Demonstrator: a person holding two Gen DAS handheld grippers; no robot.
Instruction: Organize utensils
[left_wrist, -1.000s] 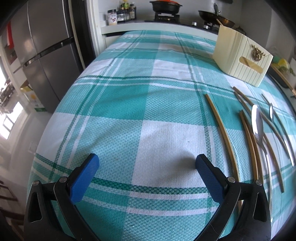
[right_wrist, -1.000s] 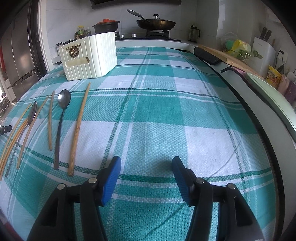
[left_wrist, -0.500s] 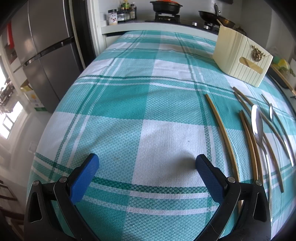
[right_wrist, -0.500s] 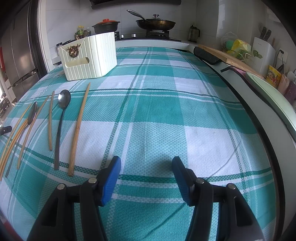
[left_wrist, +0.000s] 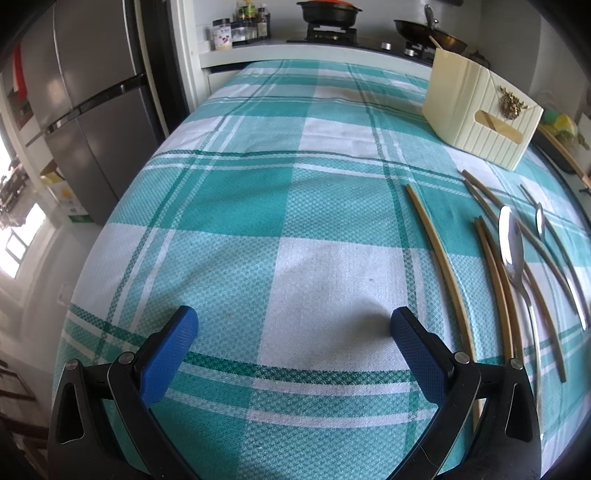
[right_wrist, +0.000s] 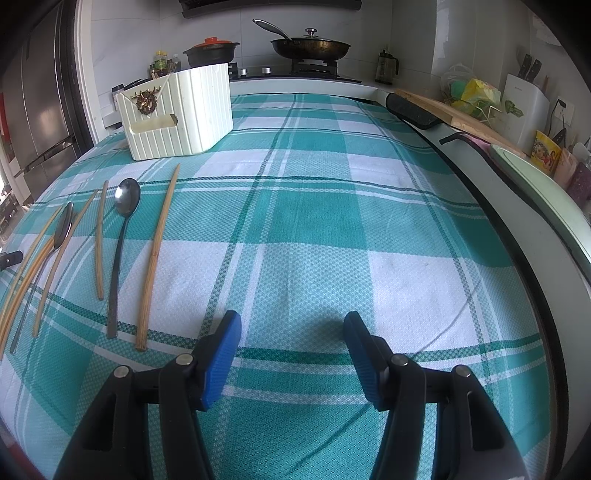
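- Left gripper (left_wrist: 293, 328): jaws spread wide, nothing between them, poised above a white square of the plaid tablecloth (left_wrist: 258, 192).
- Right gripper (right_wrist: 291, 332): jaws also apart, empty, over the cloth near its front edge.
- Nearest to the right gripper: a wooden chopstick (right_wrist: 158, 254), lying lengthwise just left of the left blue pad (right_wrist: 221, 360), not touching it.
- Next leftward in the right wrist view: a dark-handled spoon (right_wrist: 122, 243), bowl pointing away; then a shorter chopstick (right_wrist: 100, 240); then a second spoon (right_wrist: 62, 227) lying among several more chopsticks (right_wrist: 22, 266) near the cloth's left edge.
- Left wrist view shows the same row to the right of the left gripper: one lone chopstick (left_wrist: 441, 258) closest, then a pair side by side, a shiny spoon (left_wrist: 511, 247), further sticks and a smaller spoon (left_wrist: 540, 219) beyond.
- All utensils lie flat on the cloth, roughly parallel.
- Cream ribbed holder box (right_wrist: 177, 110) stands upright past the utensils' far ends, well apart from both grippers; gold ornament on its face. Something pale shows through its handle slot; cannot tell what.
- Background: stove with a pan (right_wrist: 310, 46) and a red-lidded pot (right_wrist: 212, 51); refrigerator (left_wrist: 85, 103) at the left.
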